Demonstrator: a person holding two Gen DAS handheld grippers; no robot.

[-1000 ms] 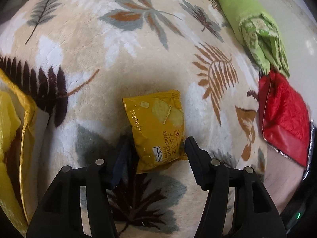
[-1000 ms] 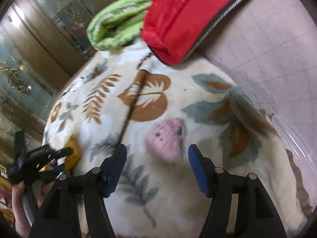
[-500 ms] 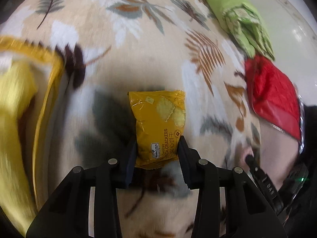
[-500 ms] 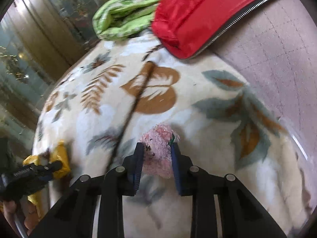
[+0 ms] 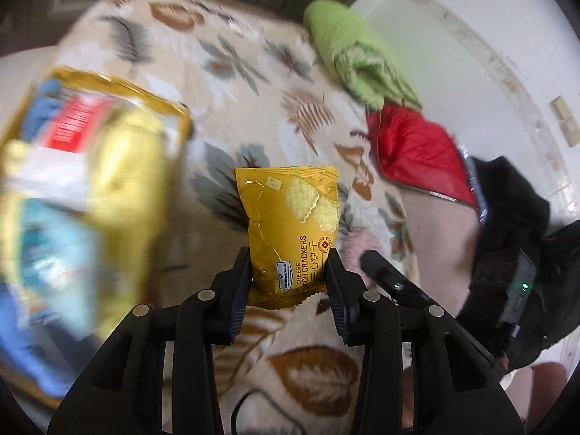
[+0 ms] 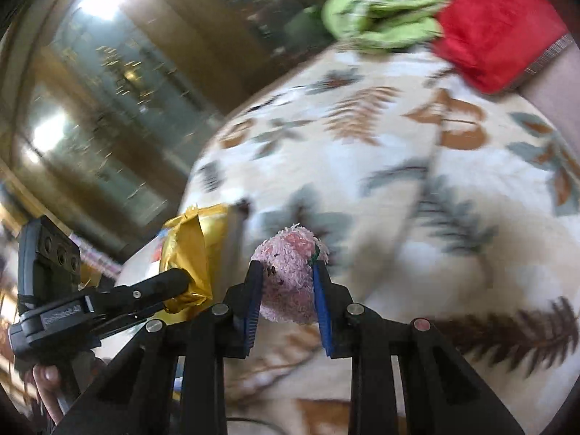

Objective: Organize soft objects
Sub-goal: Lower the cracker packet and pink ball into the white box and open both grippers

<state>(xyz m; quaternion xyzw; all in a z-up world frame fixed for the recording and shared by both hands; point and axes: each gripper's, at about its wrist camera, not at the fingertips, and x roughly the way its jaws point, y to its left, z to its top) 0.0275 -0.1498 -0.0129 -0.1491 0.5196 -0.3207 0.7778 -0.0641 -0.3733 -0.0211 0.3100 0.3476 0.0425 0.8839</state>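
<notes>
Left gripper (image 5: 290, 275): jaws pinching lower end of cracker packet (image 5: 290, 232), held above leaf-print blanket (image 5: 253, 83). Right gripper (image 6: 286, 290): jaws pinching pink plush toy (image 6: 290, 275). Risk: slick packet film may slip from pads; both grippers close together, collision possible near yellow bag (image 5: 108, 145).

Leaf-print blanket (image 5: 224, 58) – glass cabinet (image 6: 119, 83) behind, perhaps – white wall (image 5: 471, 36)

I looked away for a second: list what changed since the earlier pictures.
The left gripper closed on the cracker packet, the right gripper on the pink plush toy; both lifted them off the leaf-print blanket. The green cloth and red quilted item stayed put.
</notes>
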